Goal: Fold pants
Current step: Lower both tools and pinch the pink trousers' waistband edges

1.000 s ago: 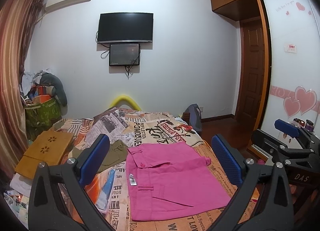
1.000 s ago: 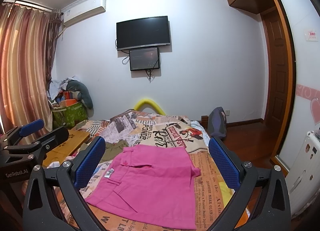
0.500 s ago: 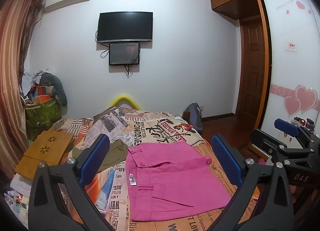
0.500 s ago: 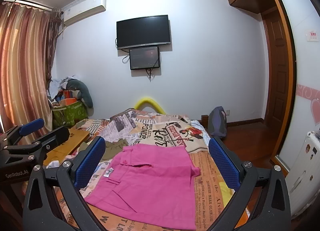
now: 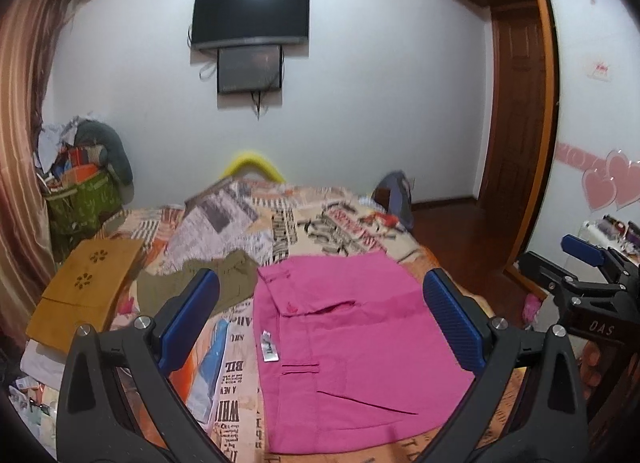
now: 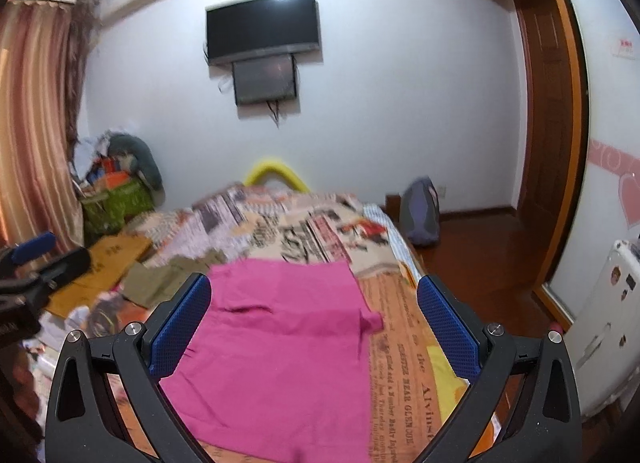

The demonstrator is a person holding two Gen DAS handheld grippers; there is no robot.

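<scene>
The pink pants (image 5: 352, 347) lie folded flat on the newspaper-print bed cover (image 5: 320, 227), waistband and white label toward the left. They also show in the right wrist view (image 6: 280, 347). My left gripper (image 5: 320, 319) is open and empty, held above the near edge of the pants. My right gripper (image 6: 312, 327) is open and empty, also above the pants. The right gripper shows at the right edge of the left wrist view (image 5: 584, 263), and the left gripper at the left edge of the right wrist view (image 6: 36, 259).
An olive garment (image 5: 200, 283) lies left of the pants. A wooden lap tray (image 5: 84, 291) sits at the bed's left edge. A green bag of clutter (image 5: 80, 199) stands by the curtain. A backpack (image 6: 420, 215) and wooden floor are to the right.
Both grippers have moved forward and tilted down toward the pants, so the pants look larger. The right wrist view is blurred by motion. Both stay open.
</scene>
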